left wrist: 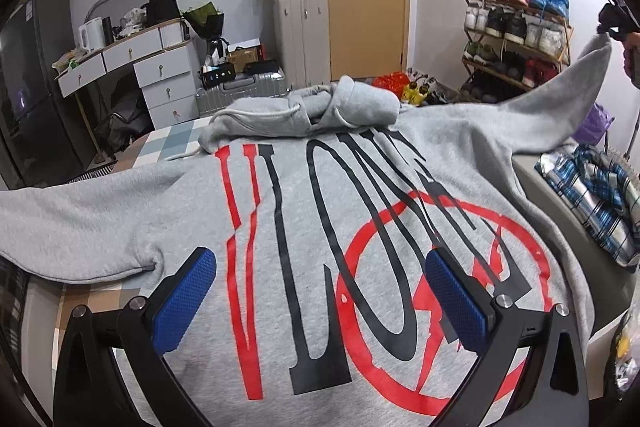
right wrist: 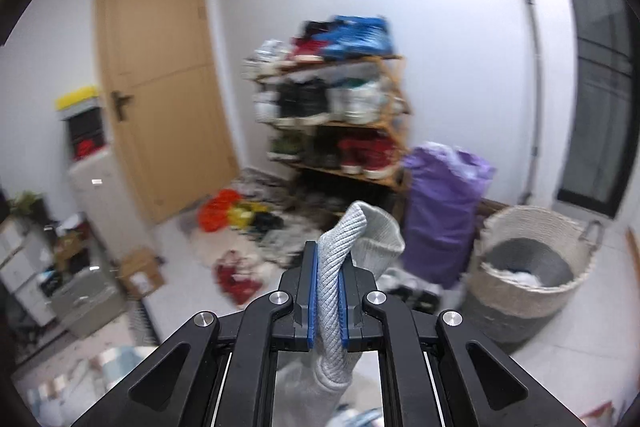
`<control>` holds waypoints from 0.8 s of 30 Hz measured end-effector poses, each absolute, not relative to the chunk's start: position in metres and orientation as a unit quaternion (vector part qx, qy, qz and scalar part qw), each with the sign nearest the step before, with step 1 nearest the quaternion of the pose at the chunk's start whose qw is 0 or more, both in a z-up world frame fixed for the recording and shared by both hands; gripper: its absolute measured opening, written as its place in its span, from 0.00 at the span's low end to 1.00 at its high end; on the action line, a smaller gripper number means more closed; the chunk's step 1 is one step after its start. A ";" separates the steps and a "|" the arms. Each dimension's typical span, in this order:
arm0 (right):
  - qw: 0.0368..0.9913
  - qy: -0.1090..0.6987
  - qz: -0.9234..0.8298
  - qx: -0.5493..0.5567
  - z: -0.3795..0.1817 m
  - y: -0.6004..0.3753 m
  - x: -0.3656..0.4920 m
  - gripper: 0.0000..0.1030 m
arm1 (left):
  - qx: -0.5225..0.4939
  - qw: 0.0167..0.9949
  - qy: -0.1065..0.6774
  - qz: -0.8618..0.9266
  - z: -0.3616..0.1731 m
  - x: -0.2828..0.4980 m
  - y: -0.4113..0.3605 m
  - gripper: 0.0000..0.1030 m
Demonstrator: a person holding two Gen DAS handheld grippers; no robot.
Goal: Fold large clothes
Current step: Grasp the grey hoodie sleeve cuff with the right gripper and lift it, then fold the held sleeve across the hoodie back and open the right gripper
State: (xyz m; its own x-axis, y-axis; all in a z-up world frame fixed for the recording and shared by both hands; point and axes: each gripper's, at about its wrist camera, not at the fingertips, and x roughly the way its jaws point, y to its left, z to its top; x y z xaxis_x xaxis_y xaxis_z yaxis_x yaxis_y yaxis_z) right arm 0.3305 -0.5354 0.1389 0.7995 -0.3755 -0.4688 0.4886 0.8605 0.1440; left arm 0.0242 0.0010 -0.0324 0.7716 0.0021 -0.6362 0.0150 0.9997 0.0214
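A grey hoodie (left wrist: 320, 195) with red and black lettering lies spread on the bed, hood bunched at the far end. My left gripper (left wrist: 320, 267) hovers open over its lower back, blue pads (left wrist: 184, 303) wide apart with nothing between them. The hoodie's right sleeve (left wrist: 560, 99) is lifted into the air at the upper right, where the right gripper (left wrist: 614, 23) holds its end. In the right wrist view my right gripper (right wrist: 329, 269) is shut on the ribbed sleeve cuff (right wrist: 340, 267), which curls over above the pads.
A plaid shirt (left wrist: 592, 195) lies at the bed's right edge. Beyond the bed stand a shoe rack (right wrist: 332, 115), a purple bag (right wrist: 440, 211), a woven laundry basket (right wrist: 532, 267), suitcases (left wrist: 302, 39) and a cluttered desk (left wrist: 132, 59). Shoes and clothes litter the floor by the door.
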 end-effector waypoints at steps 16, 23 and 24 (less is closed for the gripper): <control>0.957 0.258 0.099 0.093 0.182 -0.207 0.314 0.08 | -0.033 0.959 0.278 0.046 -0.011 -0.026 0.090 0.99; 0.908 0.352 0.216 0.074 0.087 -0.053 0.319 0.08 | -0.086 0.958 0.265 0.076 -0.006 -0.034 0.136 0.99; 0.897 0.367 0.232 0.080 0.067 -0.034 0.320 0.08 | -0.093 0.957 0.263 0.079 -0.006 -0.033 0.140 0.99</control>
State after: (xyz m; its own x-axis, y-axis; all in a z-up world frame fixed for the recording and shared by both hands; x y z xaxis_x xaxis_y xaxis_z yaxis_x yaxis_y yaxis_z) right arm 0.3202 -0.0336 0.0668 0.6226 0.4746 -0.6221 -0.3576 0.8798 0.3132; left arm -0.0331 0.1398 -0.0059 0.8497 0.1017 -0.5174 -0.1997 0.9702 -0.1372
